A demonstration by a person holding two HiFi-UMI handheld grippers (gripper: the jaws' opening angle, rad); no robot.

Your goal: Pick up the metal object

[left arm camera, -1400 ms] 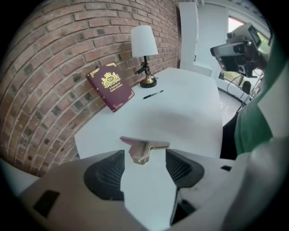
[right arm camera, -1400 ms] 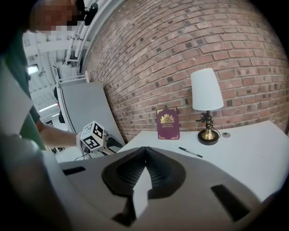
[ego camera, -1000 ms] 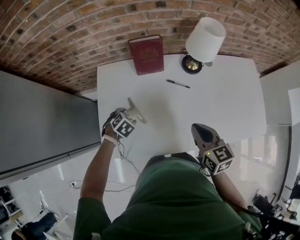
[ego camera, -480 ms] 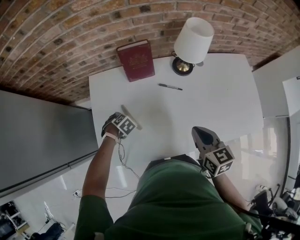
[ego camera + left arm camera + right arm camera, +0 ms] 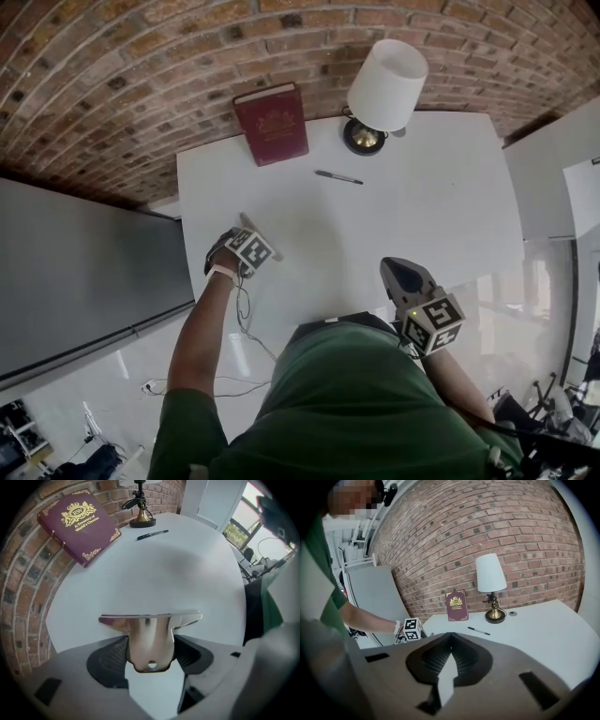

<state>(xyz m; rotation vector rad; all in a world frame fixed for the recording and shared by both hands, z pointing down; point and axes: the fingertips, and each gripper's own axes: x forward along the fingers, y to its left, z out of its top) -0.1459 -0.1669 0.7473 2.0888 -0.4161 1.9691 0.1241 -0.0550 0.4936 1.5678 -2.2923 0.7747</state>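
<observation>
The metal object (image 5: pixel 150 634) is a shiny T-shaped piece with a small hole in its stem. It lies on the white table (image 5: pixel 422 216) near the left edge. My left gripper (image 5: pixel 150 651) has a jaw on each side of the stem, standing wide, and its dark pads (image 5: pixel 110 656) lie right beside the metal. In the head view the marker cube hides most of the object (image 5: pixel 244 220), and the left gripper (image 5: pixel 261 240) sits over it. My right gripper (image 5: pixel 398 267) hovers at the table's near edge, shut and empty (image 5: pixel 450 637).
A dark red book (image 5: pixel 272 122) lies at the table's far edge by the brick wall. A lamp with a white shade (image 5: pixel 386 84) stands right of it, with a black pen (image 5: pixel 338 176) in front. A grey panel (image 5: pixel 84 262) stands left of the table.
My left gripper has moved forward over the metal object, which lay ahead of it a second ago and now lies between its jaws. The right gripper has barely moved.
</observation>
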